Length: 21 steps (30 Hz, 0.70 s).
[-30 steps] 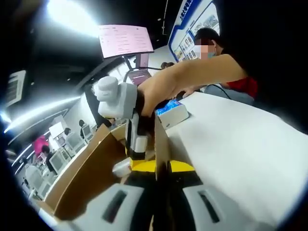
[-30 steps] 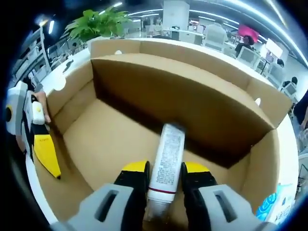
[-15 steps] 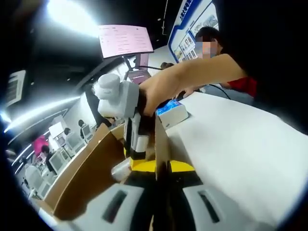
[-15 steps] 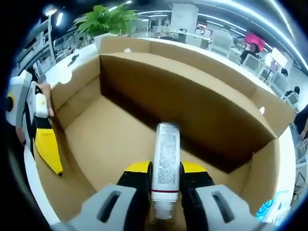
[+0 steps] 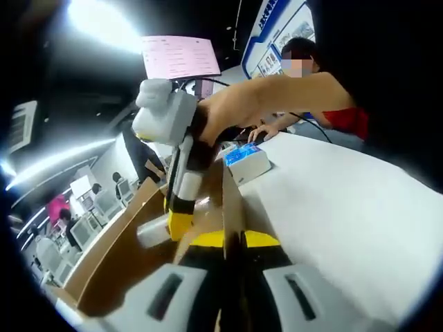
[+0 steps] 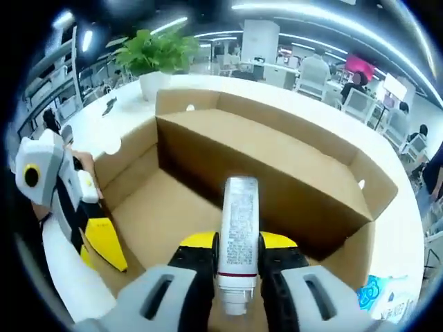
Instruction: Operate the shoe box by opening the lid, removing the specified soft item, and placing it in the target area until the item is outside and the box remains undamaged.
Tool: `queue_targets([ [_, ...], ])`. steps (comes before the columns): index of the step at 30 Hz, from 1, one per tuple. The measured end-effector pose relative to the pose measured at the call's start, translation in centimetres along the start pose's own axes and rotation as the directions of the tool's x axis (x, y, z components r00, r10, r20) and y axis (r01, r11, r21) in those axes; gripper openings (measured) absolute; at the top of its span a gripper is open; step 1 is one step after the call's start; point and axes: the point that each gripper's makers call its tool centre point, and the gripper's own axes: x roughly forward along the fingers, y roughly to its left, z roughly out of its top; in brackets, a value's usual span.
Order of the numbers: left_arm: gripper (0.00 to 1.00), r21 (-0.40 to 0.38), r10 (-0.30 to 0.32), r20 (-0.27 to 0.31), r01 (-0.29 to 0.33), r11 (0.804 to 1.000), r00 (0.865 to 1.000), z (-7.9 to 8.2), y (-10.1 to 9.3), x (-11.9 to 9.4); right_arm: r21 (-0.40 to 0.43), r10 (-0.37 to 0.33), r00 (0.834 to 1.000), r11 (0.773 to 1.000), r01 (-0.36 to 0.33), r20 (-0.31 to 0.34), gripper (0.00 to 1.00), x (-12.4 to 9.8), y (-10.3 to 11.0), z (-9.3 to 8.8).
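Observation:
An open brown cardboard shoe box [image 6: 277,162] lies on a white table below my right gripper [image 6: 238,243]. That gripper is shut on a white tube [image 6: 239,221] with small print and a red band, held above the box floor. My left gripper [image 5: 232,240] is shut on the thin upper edge of the box's side wall [image 5: 230,200]. In the left gripper view the right gripper [image 5: 174,223], held by a person's hand, hangs over the box with the tube [image 5: 152,232] in its jaws. The left gripper [image 6: 104,242] stands at the box's left wall in the right gripper view.
A small blue and white carton [image 5: 248,160] rests on the white table [image 5: 346,214] beyond the box. A potted plant [image 6: 156,52] stands behind the box. A blue packet [image 6: 381,301] lies at the box's right. A person in red sits at the table's far end.
My right gripper has risen with the tube, from near the box floor to above the box's rim. The left gripper has kept its hold on the wall.

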Motion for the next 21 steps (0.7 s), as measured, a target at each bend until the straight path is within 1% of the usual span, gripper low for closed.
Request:
queue_targets([
  [7, 0.06, 0.0, 0.001, 0.0, -0.001, 1.0, 1.0, 0.0, 0.0, 0.0, -0.009, -0.008, 1.0, 1.0, 0.008, 0.028, 0.21, -1.6, -0.3, 0.4],
  [14, 0.06, 0.001, 0.001, 0.0, -0.001, 1.0, 1.0, -0.1, 0.0, 0.0, 0.03, 0.0, 0.997, 1.0, -0.002, 0.072, 0.21, -3.1, -0.7, 1.1],
  [21, 0.06, 0.0, 0.001, 0.0, -0.001, 1.0, 1.0, -0.1, 0.1, 0.0, 0.03, -0.017, 0.996, 0.999, 0.015, 0.093, 0.21, -5.0, -1.7, 1.3],
])
